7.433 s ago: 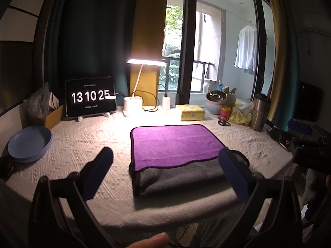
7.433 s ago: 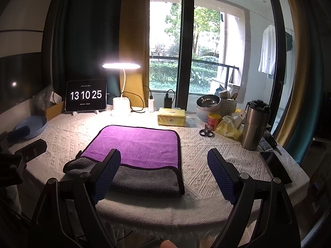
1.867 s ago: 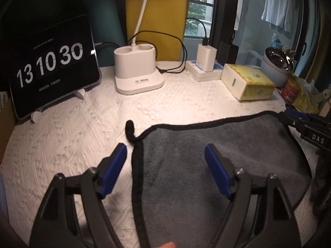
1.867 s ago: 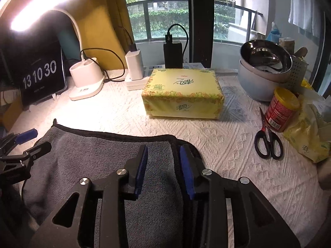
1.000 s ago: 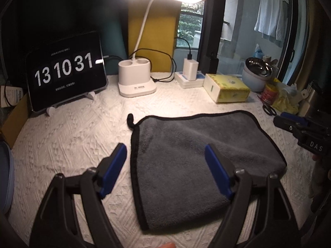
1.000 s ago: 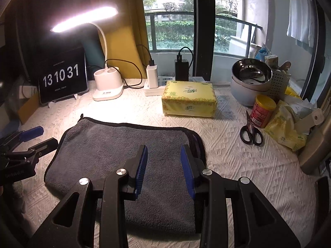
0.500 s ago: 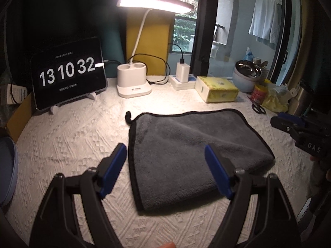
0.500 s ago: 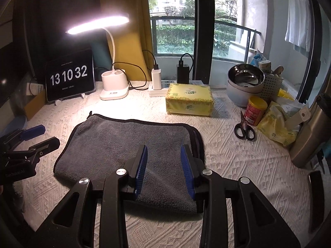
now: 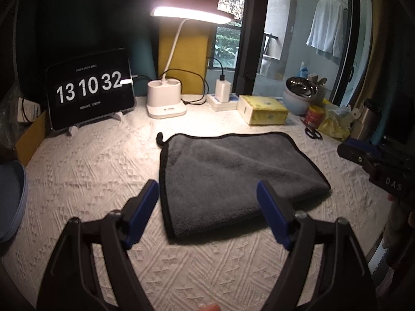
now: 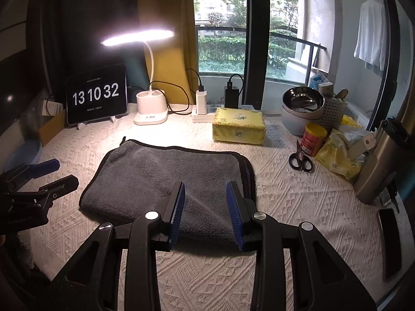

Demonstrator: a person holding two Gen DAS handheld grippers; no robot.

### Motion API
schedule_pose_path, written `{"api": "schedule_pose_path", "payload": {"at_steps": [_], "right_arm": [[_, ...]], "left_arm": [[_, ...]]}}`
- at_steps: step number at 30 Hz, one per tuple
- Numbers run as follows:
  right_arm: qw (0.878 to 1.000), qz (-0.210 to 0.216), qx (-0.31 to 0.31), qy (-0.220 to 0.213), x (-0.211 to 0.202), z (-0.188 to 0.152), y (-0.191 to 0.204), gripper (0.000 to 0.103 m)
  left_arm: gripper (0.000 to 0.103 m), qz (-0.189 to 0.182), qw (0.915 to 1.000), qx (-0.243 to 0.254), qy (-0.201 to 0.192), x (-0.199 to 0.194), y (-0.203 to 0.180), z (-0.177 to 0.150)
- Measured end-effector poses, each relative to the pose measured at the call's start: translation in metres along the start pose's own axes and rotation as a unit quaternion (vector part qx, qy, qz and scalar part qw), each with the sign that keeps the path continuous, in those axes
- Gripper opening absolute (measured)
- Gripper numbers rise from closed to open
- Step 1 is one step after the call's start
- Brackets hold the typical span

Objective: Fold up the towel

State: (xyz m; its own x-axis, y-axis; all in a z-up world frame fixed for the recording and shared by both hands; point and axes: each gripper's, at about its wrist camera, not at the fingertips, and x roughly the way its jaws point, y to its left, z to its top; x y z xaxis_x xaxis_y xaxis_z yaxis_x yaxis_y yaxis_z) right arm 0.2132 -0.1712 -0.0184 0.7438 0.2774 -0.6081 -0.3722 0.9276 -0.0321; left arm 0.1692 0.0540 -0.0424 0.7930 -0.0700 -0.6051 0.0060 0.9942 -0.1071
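The towel (image 9: 233,173) lies folded on the white textured tablecloth, grey side up, with a black hem and a small loop at its far left corner. It also shows in the right wrist view (image 10: 166,178). My left gripper (image 9: 207,202) is wide open and empty, held above the towel's near left edge. My right gripper (image 10: 205,202) is partly open and empty, above the towel's near right part. Each gripper shows at the edge of the other's view: the left one (image 10: 39,178) and the right one (image 9: 376,160).
At the back stand a clock tablet (image 9: 90,90), a lit desk lamp (image 9: 166,101), a charger (image 9: 223,90), a yellow tissue box (image 10: 238,127), steel bowls (image 10: 302,108), a red can (image 10: 312,140), scissors (image 10: 301,160), a steel flask (image 10: 381,163). A blue plate (image 9: 10,199) sits far left.
Both grippers have pulled back toward the near table edge, away from the folded towel. The towel lies still. The right gripper's fingers have spread a little.
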Motion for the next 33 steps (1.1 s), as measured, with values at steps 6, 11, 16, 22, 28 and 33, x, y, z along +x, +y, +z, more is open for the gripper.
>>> {"api": "schedule_pose_path", "payload": {"at_steps": [6, 11, 16, 22, 28, 33], "right_arm": [[1.0, 0.001, 0.0, -0.012, -0.018, -0.003, 0.003, 0.035], [1.0, 0.001, -0.005, -0.02, -0.033, -0.007, 0.007, 0.035], [1.0, -0.001, -0.007, -0.027, -0.048, -0.014, 0.008, 0.035], [0.999, -0.004, -0.007, -0.031, -0.067, -0.027, 0.009, 0.036], [0.999, -0.013, -0.011, -0.041, -0.091, -0.036, 0.01, 0.036], [0.998, -0.018, 0.004, -0.066, -0.127, -0.041, 0.006, 0.036]], "left_arm": [[0.079, -0.001, 1.0, 0.006, -0.005, -0.018, -0.004, -0.007], [0.079, -0.004, 0.9999, 0.005, -0.008, -0.033, -0.009, -0.014], [0.079, -0.007, 0.9998, 0.007, -0.015, -0.048, -0.015, -0.021], [0.079, -0.011, 0.9998, 0.004, -0.018, -0.063, -0.017, -0.032], [0.079, -0.012, 0.9994, -0.019, -0.028, -0.085, -0.014, -0.042], [0.079, -0.013, 0.998, -0.025, -0.056, -0.12, -0.013, -0.052]]}}
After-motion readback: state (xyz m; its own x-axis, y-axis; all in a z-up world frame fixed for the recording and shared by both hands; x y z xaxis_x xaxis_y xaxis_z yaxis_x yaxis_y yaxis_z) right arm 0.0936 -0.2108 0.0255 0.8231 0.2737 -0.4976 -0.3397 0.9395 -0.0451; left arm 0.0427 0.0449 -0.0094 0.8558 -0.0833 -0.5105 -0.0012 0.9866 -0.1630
